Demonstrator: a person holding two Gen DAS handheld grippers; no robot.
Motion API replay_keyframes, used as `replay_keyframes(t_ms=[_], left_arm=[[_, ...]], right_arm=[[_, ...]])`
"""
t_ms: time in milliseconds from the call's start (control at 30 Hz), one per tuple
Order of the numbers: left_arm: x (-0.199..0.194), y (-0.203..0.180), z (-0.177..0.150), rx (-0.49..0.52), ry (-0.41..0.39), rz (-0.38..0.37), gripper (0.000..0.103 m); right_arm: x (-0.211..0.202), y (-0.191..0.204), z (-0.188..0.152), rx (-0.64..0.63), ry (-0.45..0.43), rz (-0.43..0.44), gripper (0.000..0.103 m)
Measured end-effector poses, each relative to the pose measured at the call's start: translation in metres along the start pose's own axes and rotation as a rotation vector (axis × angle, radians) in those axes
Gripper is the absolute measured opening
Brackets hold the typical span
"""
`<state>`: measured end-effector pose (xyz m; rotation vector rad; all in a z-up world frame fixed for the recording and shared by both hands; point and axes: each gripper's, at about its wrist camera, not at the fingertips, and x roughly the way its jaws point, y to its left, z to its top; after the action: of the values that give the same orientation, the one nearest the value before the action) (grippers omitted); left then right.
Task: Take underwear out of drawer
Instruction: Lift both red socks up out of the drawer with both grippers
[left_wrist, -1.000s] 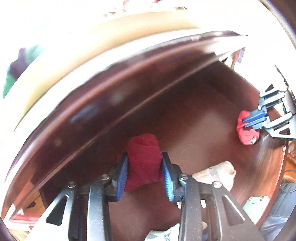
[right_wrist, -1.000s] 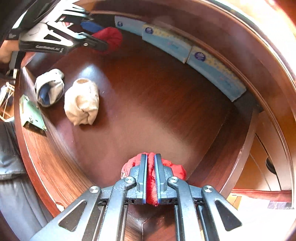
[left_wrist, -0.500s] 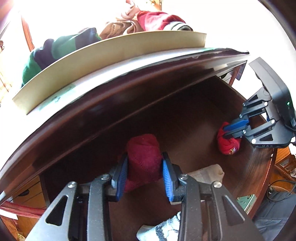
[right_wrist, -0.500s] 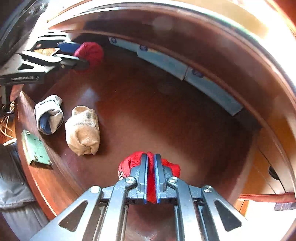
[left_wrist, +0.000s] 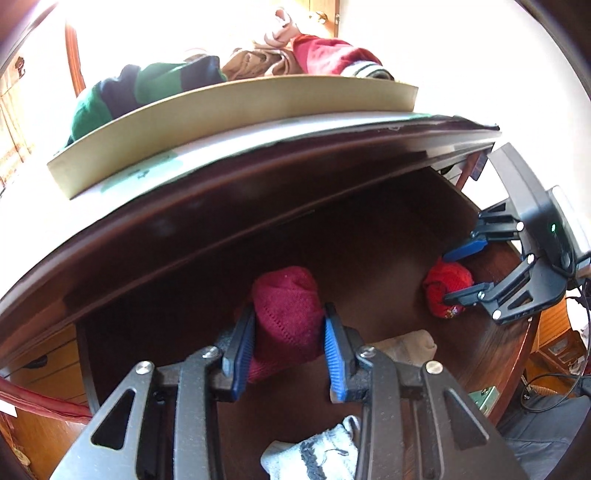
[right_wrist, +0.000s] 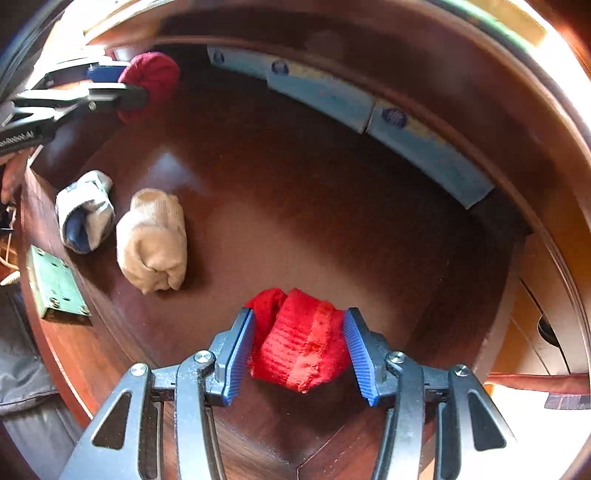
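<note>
Left gripper (left_wrist: 290, 341): jaws clamped on dark red bundle (left_wrist: 286, 317), raised over drawer (right_wrist: 332, 184); lift clear of the rim. Right gripper (right_wrist: 299, 349): jaws just opening, bright red bundle (right_wrist: 299, 339) loose between; regrip squarely before lifting.

No readable text anywhere.
Only blurred white lettering on the left gripper (right_wrist: 122, 86) body, and round dark-blue logos, illegible, on pale blue boxes (right_wrist: 369, 110) along the drawer's back wall.
</note>
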<state>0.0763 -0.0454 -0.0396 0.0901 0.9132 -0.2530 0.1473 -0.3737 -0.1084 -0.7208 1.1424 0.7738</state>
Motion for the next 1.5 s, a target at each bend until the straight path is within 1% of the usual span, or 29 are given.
replay_keyframes(t_ms=[100,167,233,267,333,400,467,700,767,833,1000,1233,1333,1500], left_arm=[[0.001,0.001,-0.001,-0.012,-0.002,-0.005,0.034],[-0.001,0.002,-0.001,-0.020,-0.015,-0.009,0.034],[-0.002,0.006,-0.002,-0.040,-0.024,-0.018,0.034],[-0.005,0.011,-0.004,-0.052,-0.028,-0.027,0.034],[-0.007,0.016,-0.006,-0.074,-0.043,-0.042,0.034],[-0.008,0.019,-0.008,-0.092,-0.053,-0.051,0.034],[-0.010,0.022,-0.009,-0.107,-0.063,-0.056,0.034],[-0.010,0.023,-0.010,-0.134,-0.083,-0.071,0.034],[-0.013,0.027,-0.013,-0.144,-0.094,-0.076,0.034],[-0.013,0.029,-0.015,-0.153,-0.100,-0.078,0.034],[-0.015,0.031,-0.015,-0.165,-0.108,-0.082,0.034],[-0.019,0.029,-0.014,-0.164,-0.124,-0.067,0.034],[-0.020,0.029,-0.014,-0.163,-0.134,-0.065,0.034],[-0.022,0.029,-0.014,-0.167,-0.147,-0.063,0.034]], right_arm=[[0.005,0.004,0.001,-0.028,0.025,-0.006,0.052],[0.010,0.008,0.004,-0.051,0.029,-0.005,0.040],[0.015,0.014,0.007,-0.078,0.030,-0.014,0.033],[0.014,0.017,0.006,-0.086,0.025,-0.023,0.032],[0.012,0.019,0.005,-0.088,0.013,-0.033,0.024],[0.007,0.020,0.002,-0.083,-0.014,-0.043,0.019],[0.001,0.023,-0.002,-0.086,-0.043,-0.052,0.016],[-0.019,0.027,-0.012,-0.066,-0.132,-0.088,0.013],[-0.026,0.021,-0.016,-0.053,-0.164,-0.087,0.013],[-0.026,0.022,-0.012,-0.046,-0.198,-0.109,0.013],[-0.045,0.024,-0.021,-0.021,-0.303,-0.147,0.013],[-0.073,0.033,-0.020,0.050,-0.481,-0.105,0.013],[-0.079,0.042,-0.015,0.039,-0.521,-0.114,0.013],[-0.087,0.048,-0.006,0.049,-0.578,-0.098,0.013]])
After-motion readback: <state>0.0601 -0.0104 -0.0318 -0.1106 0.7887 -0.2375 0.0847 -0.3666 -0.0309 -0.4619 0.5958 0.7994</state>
